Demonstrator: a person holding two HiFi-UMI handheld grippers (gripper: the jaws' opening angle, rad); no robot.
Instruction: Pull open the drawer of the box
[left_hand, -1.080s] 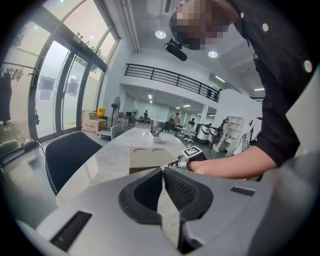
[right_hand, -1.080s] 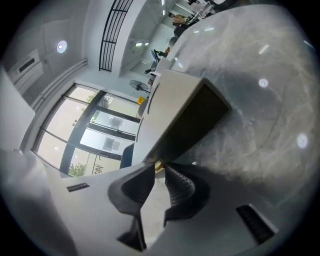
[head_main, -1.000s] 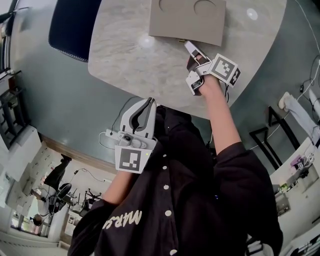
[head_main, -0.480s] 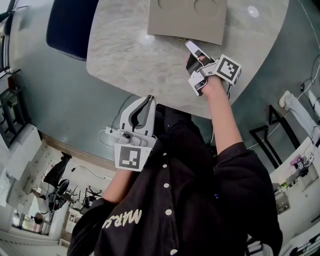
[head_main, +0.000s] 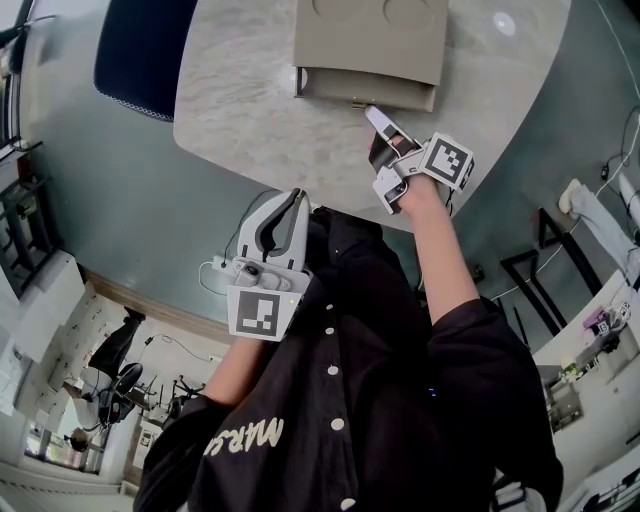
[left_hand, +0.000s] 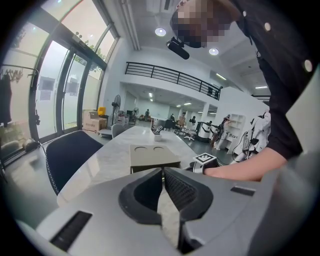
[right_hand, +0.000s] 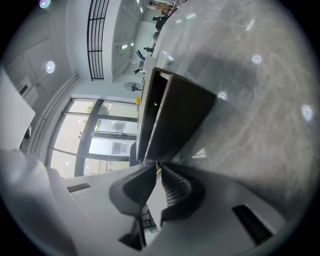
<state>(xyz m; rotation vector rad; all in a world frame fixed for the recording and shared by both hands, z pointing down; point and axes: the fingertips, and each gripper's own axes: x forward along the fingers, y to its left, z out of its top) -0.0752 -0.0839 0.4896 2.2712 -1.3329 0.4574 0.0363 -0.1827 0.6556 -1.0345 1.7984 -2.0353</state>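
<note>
A flat tan box (head_main: 370, 35) with two round dents in its lid lies on the marble table (head_main: 250, 110). Its drawer (head_main: 365, 90) sticks out a little from the near side. My right gripper (head_main: 370, 110) is shut on the small gold handle (head_main: 358, 104) at the drawer's front. In the right gripper view the drawer front (right_hand: 182, 120) fills the middle, and the right gripper (right_hand: 158, 164) pinches a yellow bit at its lower edge. My left gripper (head_main: 297, 200) is shut on nothing, held by my chest off the table. The left gripper (left_hand: 162, 170) points at the box (left_hand: 152, 155).
A dark blue chair (head_main: 140, 50) stands at the table's far left. A white power strip (head_main: 225, 268) with cables lies on the floor below the table's near edge. A black frame (head_main: 535, 265) stands on the floor at the right.
The drawer has slid out of the box toward me, drawn by my right gripper, which has pulled back a little. The left gripper has not moved.
</note>
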